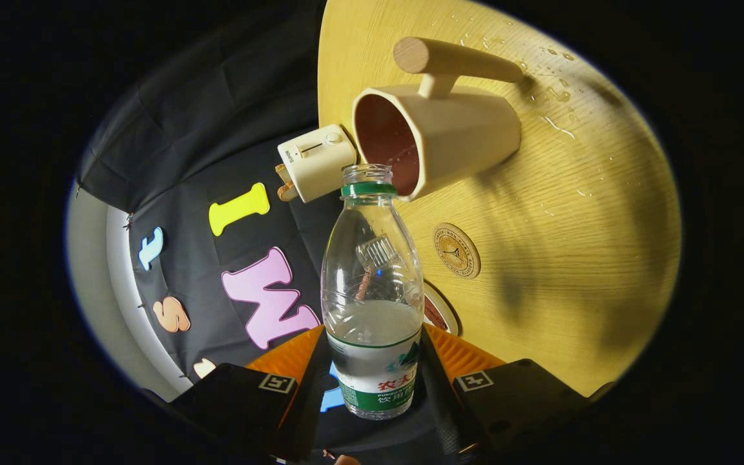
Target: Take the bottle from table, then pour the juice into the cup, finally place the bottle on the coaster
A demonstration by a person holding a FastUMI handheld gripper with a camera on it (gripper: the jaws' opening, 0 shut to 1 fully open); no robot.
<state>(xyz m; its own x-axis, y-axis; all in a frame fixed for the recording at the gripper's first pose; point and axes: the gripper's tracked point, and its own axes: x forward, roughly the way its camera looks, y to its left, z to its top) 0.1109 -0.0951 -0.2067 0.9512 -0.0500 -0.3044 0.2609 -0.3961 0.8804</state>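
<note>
My gripper (373,354) is shut on a clear plastic bottle (372,278), both fingers pressing on its labelled lower part. The bottle has a green neck ring and no cap, and clear liquid sits in the half nearest the fingers. The whole view is rolled, so the wooden table (578,245) stands on edge beside the bottle. The bottle's open mouth is right at the rim of a cream cup (440,132) with a dark red inside and a round wooden handle. A round wooden coaster (456,250) lies on the table between the cup and my fingers.
A small cream toaster (316,161) stands at the table's edge beside the cup. Water drops (556,123) spot the table beyond the cup. A round white-rimmed disc (442,311) peeks out from behind the bottle.
</note>
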